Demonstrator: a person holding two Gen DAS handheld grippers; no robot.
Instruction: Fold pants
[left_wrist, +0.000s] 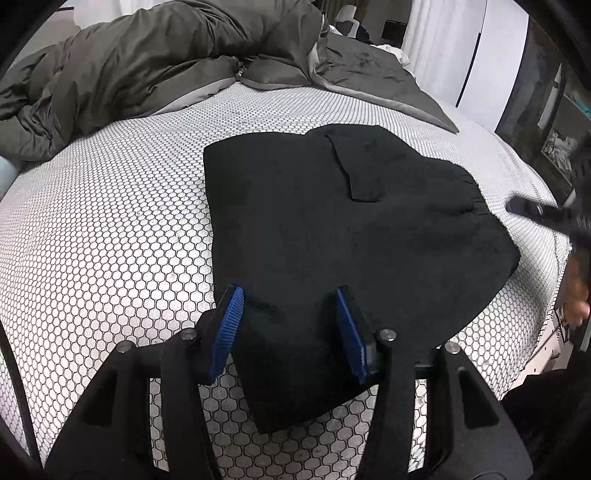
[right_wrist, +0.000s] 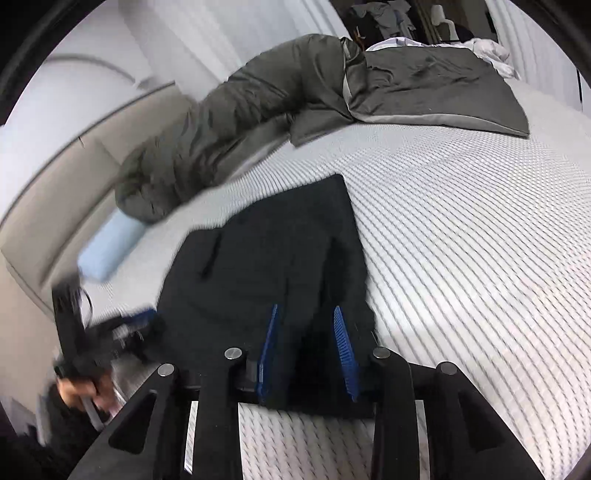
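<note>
The black pants (left_wrist: 332, 221) lie folded into a compact stack on the bed's white honeycomb-patterned sheet (left_wrist: 110, 221), with a pocket flap on top. My left gripper (left_wrist: 290, 297) hovers over their near corner, its blue pads wide apart and gripping nothing. In the right wrist view the pants (right_wrist: 266, 258) lie flat below my right gripper (right_wrist: 306, 310). Its blue pads stand apart over the near edge, and the cloth is not pinched. The left gripper (right_wrist: 140, 319) shows blurred at the pants' left side, held by a hand (right_wrist: 81, 387). The right gripper (left_wrist: 535, 212) appears blurred at the far right.
A rumpled grey-green duvet (left_wrist: 147, 66) is heaped along the far side of the bed. A light blue pillow (right_wrist: 107, 251) lies by the beige headboard (right_wrist: 44, 192). The mattress edge (left_wrist: 546, 295) drops off close to the right of the pants.
</note>
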